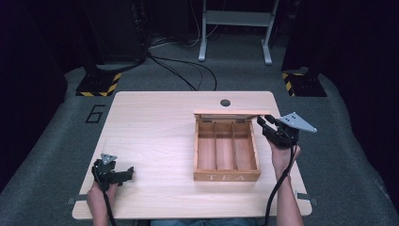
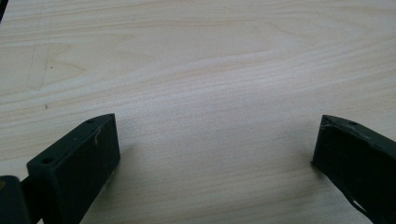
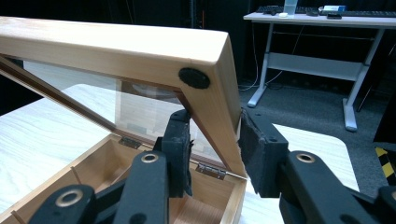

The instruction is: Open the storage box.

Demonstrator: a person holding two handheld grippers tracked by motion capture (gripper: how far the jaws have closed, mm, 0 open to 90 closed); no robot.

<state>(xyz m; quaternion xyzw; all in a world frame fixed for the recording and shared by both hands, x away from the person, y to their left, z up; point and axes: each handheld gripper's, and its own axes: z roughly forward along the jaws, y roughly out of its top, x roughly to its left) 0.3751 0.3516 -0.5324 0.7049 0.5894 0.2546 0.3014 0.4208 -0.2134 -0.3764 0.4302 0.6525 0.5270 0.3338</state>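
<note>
A wooden tea box (image 1: 226, 176) with three empty compartments stands right of the table's middle, the word TEA on its front wall. Its glass-paned lid (image 1: 230, 113) is raised and stands nearly upright at the back. My right gripper (image 1: 264, 122) is at the lid's right end. In the right gripper view my right gripper (image 3: 215, 149) is shut on the lid (image 3: 116, 46), one pad on the inner side of its wooden side frame and one on the outer. My left gripper (image 1: 128, 172) rests on the table at the front left, and in its own view my left gripper (image 2: 215, 144) is open over bare wood.
The light wooden table (image 1: 155, 132) has a dark round cable hole (image 1: 225, 102) near its back edge. Beyond it are a grey desk frame (image 1: 235, 19), floor cables and yellow-black striped stand bases (image 1: 99, 84). Another desk (image 3: 322, 28) stands behind the box.
</note>
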